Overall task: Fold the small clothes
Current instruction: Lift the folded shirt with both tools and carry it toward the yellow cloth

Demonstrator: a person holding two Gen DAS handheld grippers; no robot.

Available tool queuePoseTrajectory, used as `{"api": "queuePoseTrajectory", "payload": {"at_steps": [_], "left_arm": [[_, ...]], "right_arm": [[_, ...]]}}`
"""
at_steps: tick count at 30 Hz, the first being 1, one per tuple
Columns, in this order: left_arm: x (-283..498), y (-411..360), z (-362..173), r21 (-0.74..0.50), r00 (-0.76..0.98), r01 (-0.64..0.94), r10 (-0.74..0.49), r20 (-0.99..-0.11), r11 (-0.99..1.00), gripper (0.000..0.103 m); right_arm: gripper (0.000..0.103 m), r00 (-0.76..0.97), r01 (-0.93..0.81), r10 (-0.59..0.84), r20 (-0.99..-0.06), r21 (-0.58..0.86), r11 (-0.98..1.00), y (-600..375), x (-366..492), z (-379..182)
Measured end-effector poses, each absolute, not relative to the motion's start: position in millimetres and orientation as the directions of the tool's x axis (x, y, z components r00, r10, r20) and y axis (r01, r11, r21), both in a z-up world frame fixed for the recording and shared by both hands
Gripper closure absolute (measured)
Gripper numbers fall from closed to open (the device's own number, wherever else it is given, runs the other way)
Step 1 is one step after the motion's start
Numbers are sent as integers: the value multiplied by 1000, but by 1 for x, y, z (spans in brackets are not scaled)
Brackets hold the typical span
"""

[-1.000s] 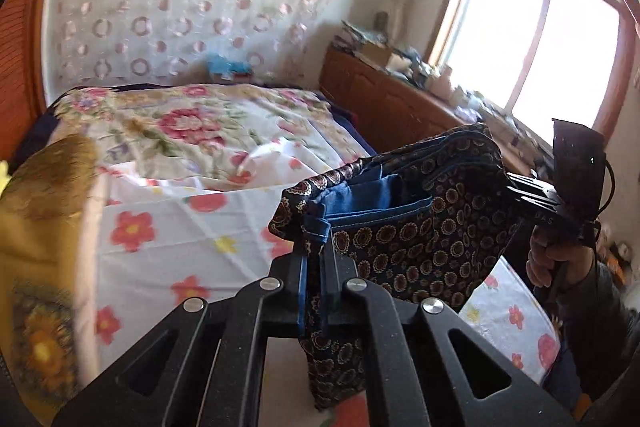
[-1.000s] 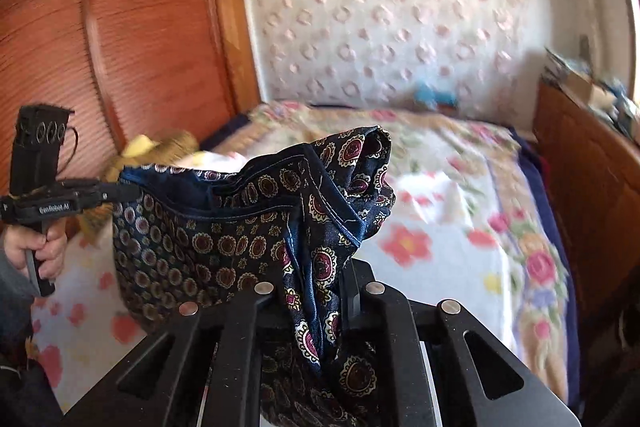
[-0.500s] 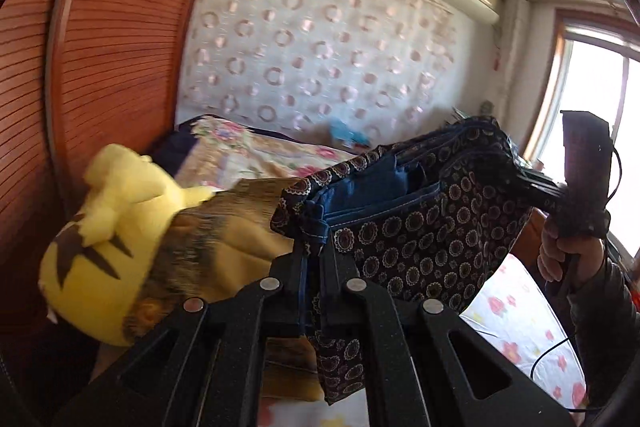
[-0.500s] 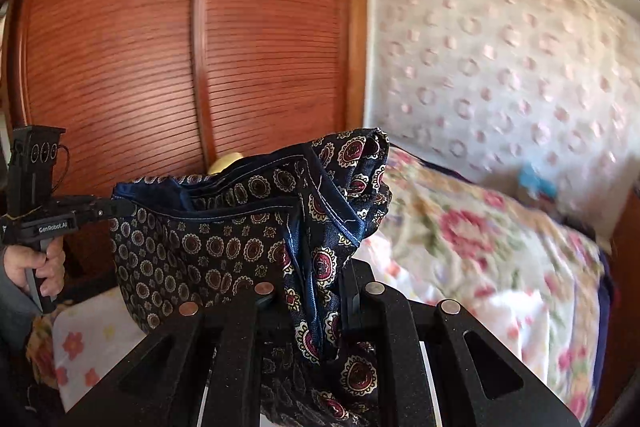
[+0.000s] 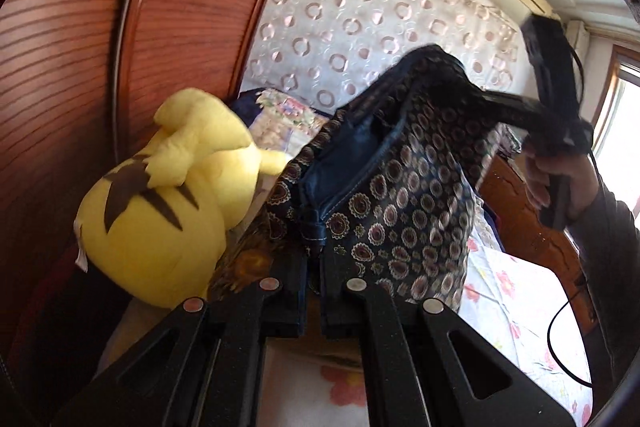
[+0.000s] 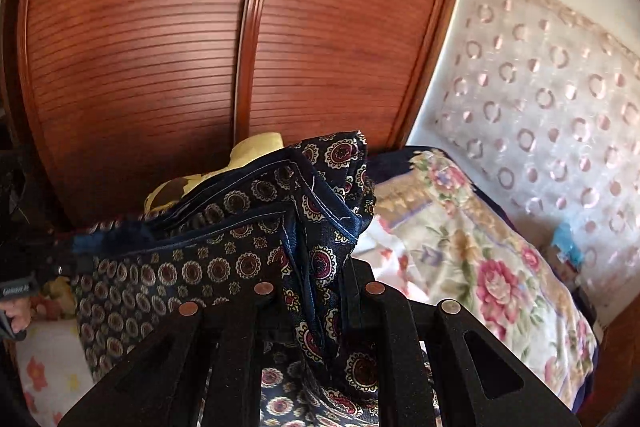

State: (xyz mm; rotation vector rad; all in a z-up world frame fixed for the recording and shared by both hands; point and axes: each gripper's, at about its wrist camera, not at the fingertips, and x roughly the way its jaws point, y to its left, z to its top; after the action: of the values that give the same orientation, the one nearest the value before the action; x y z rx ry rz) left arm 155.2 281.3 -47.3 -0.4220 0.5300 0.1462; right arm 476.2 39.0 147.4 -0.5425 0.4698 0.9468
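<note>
A small navy garment [image 5: 400, 195] with a medallion print and a blue waistband hangs in the air, stretched between both grippers. My left gripper [image 5: 314, 259] is shut on one end of the waistband at the bottom of the left wrist view. In that view the right gripper [image 5: 480, 97], held by a hand [image 5: 560, 183], grips the far end at the upper right. In the right wrist view my right gripper [image 6: 320, 267] is shut on a bunched fold of the garment [image 6: 192, 267]. The left gripper [image 6: 76, 257] holds the other end at the left edge.
A yellow plush toy [image 5: 160, 211] lies against the slatted wooden wardrobe doors [image 6: 160, 47], beside a gold patterned cushion [image 5: 244, 259]. The bed with floral bedding [image 6: 480, 267] stretches to the right, below a ring-patterned wall cloth [image 6: 540, 87]. A wooden cabinet [image 5: 520, 215] stands past the bed.
Both hands have swung left with the garment still stretched between them, from over the bed toward the wardrobe and plush toy. Both wrists have rolled, tilting the views.
</note>
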Motion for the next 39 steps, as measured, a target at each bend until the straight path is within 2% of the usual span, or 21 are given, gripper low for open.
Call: {"api": "queuePoseTrajectory", "payload": {"at_steps": [4, 6, 8, 9, 12, 17, 19, 21, 24, 27, 29, 32, 34, 36, 39], "left_arm": [[152, 284, -61, -354, 834, -255, 19, -552, 900, 98], [146, 283, -64, -344, 827, -256, 21, -562, 903, 98], [145, 283, -65, -340, 825, -258, 23, -565, 904, 98], [144, 282, -63, -333, 824, -261, 29, -566, 906, 98], [144, 284, -60, -326, 822, -261, 32, -568, 908, 98], [149, 282, -59, -289, 806, -265, 48, -590, 920, 98], [149, 281, -60, -283, 802, -270, 52, -595, 920, 98], [148, 282, -61, -286, 800, -272, 50, -599, 919, 98], [149, 281, -59, -276, 791, -277, 56, -609, 920, 97], [151, 280, -56, -247, 778, -267, 57, -625, 932, 85], [150, 281, -53, -242, 780, -255, 51, -624, 936, 67], [144, 280, -45, -201, 783, -258, 83, -616, 945, 58], [140, 280, -39, -178, 787, -271, 111, -607, 946, 44], [135, 280, -30, -206, 809, -249, 86, -581, 946, 25], [126, 273, -16, -216, 836, -232, 81, -543, 948, 23]], "right_arm": [[79, 450, -861, 589, -672, -149, 487, 74, 501, 142], [76, 450, -851, 600, -661, -113, 514, 75, 506, 145], [64, 469, -844, 621, -628, -111, 525, 69, 503, 147], [62, 475, -841, 624, -621, -110, 530, 68, 499, 145], [61, 534, -811, 605, -591, -153, 565, 60, 481, 133], [61, 571, -778, 563, -598, -174, 604, 64, 465, 113], [61, 585, -757, 567, -579, -140, 638, 64, 469, 117], [56, 581, -756, 598, -552, -95, 647, 64, 466, 125], [56, 582, -761, 612, -535, -92, 643, 57, 454, 124], [56, 524, -792, 625, -579, -61, 607, 51, 443, 104], [56, 485, -797, 607, -629, -32, 604, 49, 436, 83], [56, 460, -799, 594, -660, -17, 601, 47, 417, 50], [56, 466, -794, 572, -675, -33, 607, 50, 409, 31], [53, 481, -777, 550, -683, -41, 629, 57, 414, 16], [52, 494, -766, 563, -663, -26, 642, 61, 415, 9]]}}
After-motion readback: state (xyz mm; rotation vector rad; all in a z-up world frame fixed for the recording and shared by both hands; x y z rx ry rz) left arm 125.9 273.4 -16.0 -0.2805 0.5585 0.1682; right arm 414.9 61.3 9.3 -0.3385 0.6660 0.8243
